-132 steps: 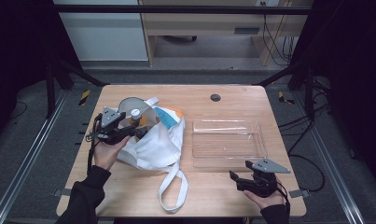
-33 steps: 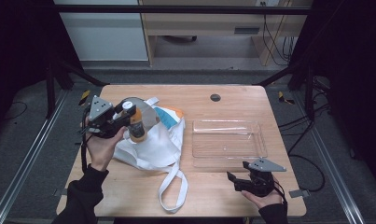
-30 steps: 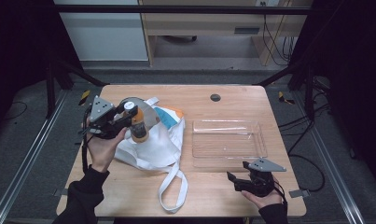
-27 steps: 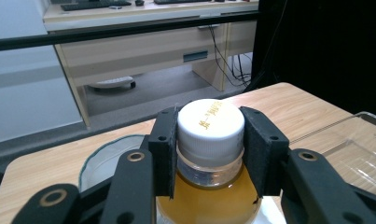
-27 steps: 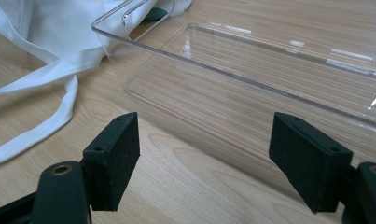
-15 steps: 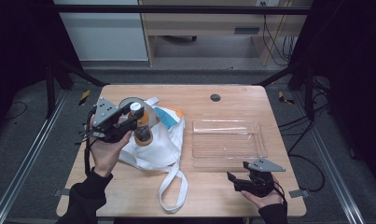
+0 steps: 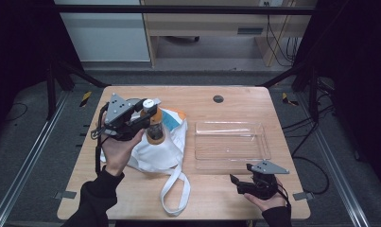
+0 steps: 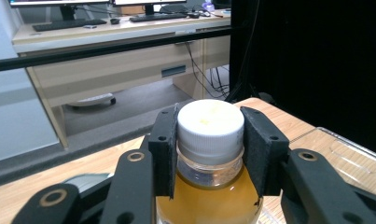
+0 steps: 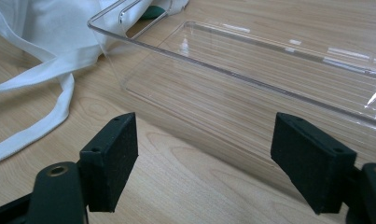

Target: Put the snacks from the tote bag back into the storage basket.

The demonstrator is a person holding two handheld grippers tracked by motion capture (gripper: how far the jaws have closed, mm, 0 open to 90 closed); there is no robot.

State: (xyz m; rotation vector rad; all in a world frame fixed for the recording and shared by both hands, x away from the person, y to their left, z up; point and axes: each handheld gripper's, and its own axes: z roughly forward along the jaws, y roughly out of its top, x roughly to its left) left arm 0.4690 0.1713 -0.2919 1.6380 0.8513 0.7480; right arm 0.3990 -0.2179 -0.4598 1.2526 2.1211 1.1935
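**Inspector:** High view first. How far along is the work?

**Assistant:** The left gripper [image 7: 148, 116] holds a bottle [image 7: 154, 127] of amber liquid by its white cap, lifted above the white cloth bag [image 7: 157, 149] near the desk's left edge. Judged from that, the bottle is out of the bag but not yet set down. The clear tray [image 7: 231, 145], right of centre, lies bare, so placing appears to be what remains. The right gripper [image 7: 238, 183] rests near the desk's front right corner, apart from the tray.

**Inspector:** Left gripper view?

**Assistant:** The pads [image 8: 164, 149] are clamped on either side of the cap [image 8: 210, 128], touching it. The bottle hangs upright, and a corner of the tray [image 8: 344, 156] lies beyond it.

**Inspector:** Right gripper view?

**Assistant:** The jaws stand wide apart, grasping nothing, with bare wood between them. They face the tray's near wall [image 9: 185, 100], close but not touching. The bag's strap [image 9: 41, 123] lies to the left on the desk.
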